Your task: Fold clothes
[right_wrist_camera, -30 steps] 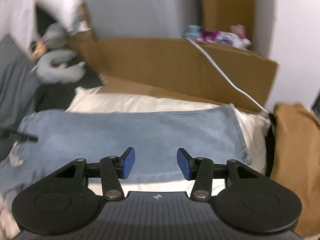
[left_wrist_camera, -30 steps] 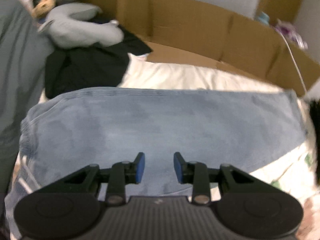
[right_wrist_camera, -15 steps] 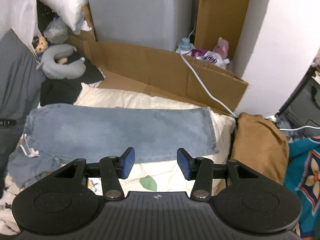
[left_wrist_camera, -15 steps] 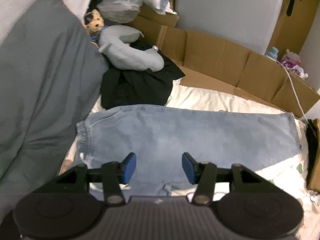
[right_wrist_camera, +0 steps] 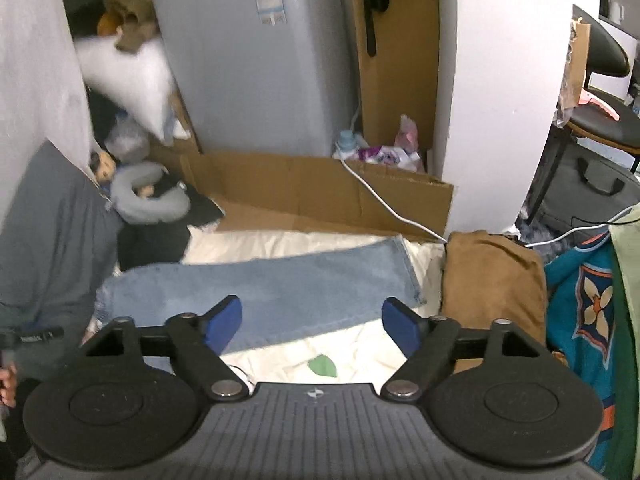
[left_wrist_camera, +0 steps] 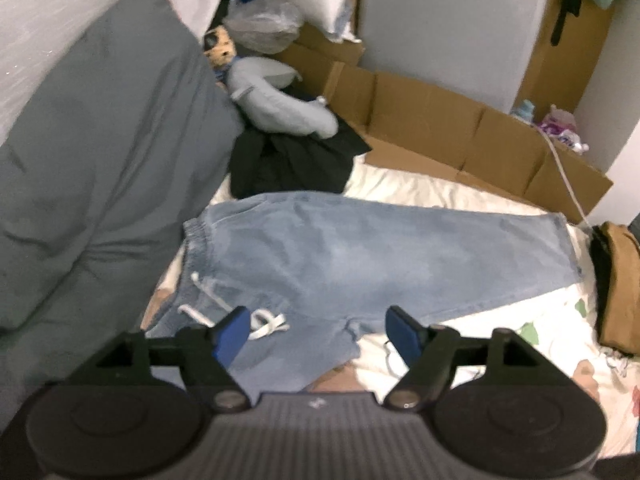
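Cluttered bedroom (bed, pillow)

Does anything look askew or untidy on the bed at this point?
Mostly tidy: the jeans lie flat across the bed. Their white drawstring trails loose at the waistband, and the near leg bunches below it. Behind them a black garment sits in a crumpled heap, unfolded.

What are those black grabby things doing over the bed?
A person is folding clothes with a pair of tongs in each hand. The light blue denim trousers lie flat on the white bedsheet, already folded lengthwise, the white drawstring at the waist end. The left tongs and the right tongs both hang above the trousers with their jaws opening and nothing between them. A folded brown garment sits beside the hem end.
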Action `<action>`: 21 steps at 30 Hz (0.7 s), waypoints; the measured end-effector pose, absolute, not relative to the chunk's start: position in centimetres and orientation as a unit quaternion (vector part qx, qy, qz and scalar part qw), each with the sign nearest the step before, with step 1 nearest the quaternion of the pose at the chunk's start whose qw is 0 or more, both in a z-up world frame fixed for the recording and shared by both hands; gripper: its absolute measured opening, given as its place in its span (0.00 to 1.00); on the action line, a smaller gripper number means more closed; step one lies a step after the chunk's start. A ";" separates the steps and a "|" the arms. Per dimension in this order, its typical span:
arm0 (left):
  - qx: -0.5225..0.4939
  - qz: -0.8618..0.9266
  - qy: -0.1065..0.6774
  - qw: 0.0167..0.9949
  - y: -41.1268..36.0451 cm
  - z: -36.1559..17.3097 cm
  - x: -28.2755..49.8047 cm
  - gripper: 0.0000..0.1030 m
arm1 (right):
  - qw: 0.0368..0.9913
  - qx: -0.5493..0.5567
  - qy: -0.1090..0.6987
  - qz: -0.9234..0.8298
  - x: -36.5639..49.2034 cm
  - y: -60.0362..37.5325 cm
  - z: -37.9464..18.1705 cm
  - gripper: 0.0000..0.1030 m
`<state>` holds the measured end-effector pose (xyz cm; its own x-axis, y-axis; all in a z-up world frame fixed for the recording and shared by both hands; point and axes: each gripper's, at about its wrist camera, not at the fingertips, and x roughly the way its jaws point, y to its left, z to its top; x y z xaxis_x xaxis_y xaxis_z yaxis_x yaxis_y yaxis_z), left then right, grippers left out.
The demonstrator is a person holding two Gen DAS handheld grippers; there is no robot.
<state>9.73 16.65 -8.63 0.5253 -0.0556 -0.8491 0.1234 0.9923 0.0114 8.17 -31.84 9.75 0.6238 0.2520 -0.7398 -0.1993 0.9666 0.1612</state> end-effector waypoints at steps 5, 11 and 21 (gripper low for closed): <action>0.023 -0.019 0.489 0.872 18.4 -8.2 8.5 0.75 | 0.903 0.056 0.405 0.136 5.5 -32.4 9.2 0.82; 0.015 0.008 0.483 0.875 20.4 -6.4 6.8 0.75 | 0.887 0.087 0.426 0.157 4.7 -31.7 4.8 0.83; 0.011 0.048 0.487 0.872 23.1 -4.9 4.1 0.75 | 0.888 0.118 0.408 0.173 1.8 -30.8 -0.6 0.83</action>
<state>4.09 23.13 -4.94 0.5205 0.0946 -0.8486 -0.0739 0.9951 0.0656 1.78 -30.84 -0.55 0.6065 0.4036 -0.6850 -0.2116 0.9124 0.3503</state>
